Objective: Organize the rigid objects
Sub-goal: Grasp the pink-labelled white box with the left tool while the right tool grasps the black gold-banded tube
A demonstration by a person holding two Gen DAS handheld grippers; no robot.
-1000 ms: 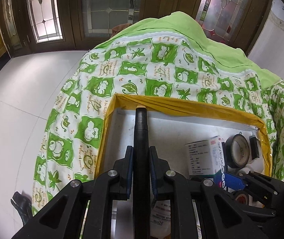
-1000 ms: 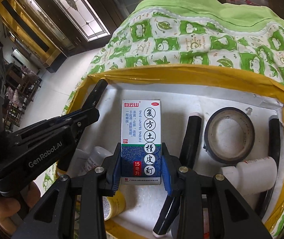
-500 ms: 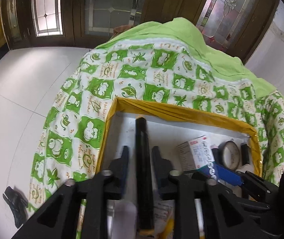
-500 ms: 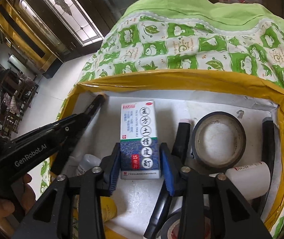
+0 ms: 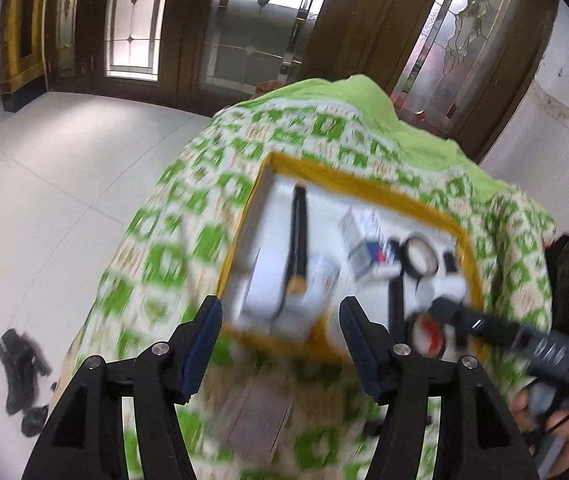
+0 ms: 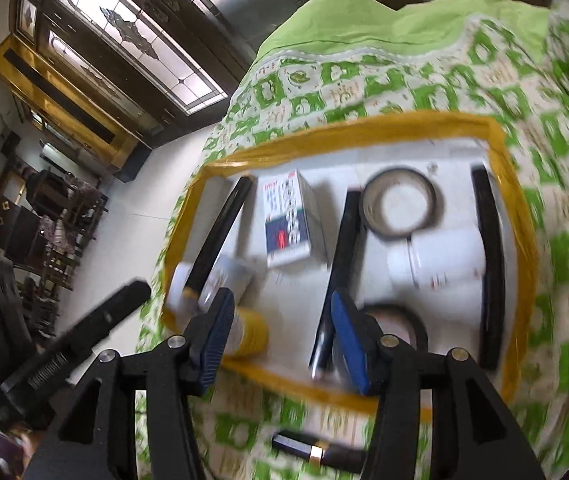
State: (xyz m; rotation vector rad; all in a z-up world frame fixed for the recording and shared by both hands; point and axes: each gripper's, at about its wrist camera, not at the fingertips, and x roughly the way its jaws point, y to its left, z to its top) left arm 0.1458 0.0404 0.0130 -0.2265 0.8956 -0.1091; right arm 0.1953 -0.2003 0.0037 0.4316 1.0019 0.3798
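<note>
A white tray with a yellow taped rim (image 6: 348, 136) (image 5: 356, 184) lies on a green patterned cloth. In it lie a medicine box (image 6: 288, 220) (image 5: 360, 244), black pens (image 6: 220, 232) (image 5: 299, 236), a black tape roll (image 6: 398, 206) (image 5: 418, 254), a white bottle (image 6: 440, 260) and a yellow-capped bottle (image 6: 246, 334). My left gripper (image 5: 280, 344) is open and empty, held above the tray's near edge. My right gripper (image 6: 280, 340) is open and empty, above the tray's near side. Both views are blurred.
A black and gold pen-like tube (image 6: 316, 454) lies on the green cloth (image 6: 404, 72) in front of the tray. A flat grey object (image 5: 256, 420) lies on the cloth near me. Dark shoes (image 5: 20, 364) sit on the white floor at the left.
My left gripper let go of the black pen and my right gripper let go of the medicine box. Both opened and pulled back and up from the tray.
</note>
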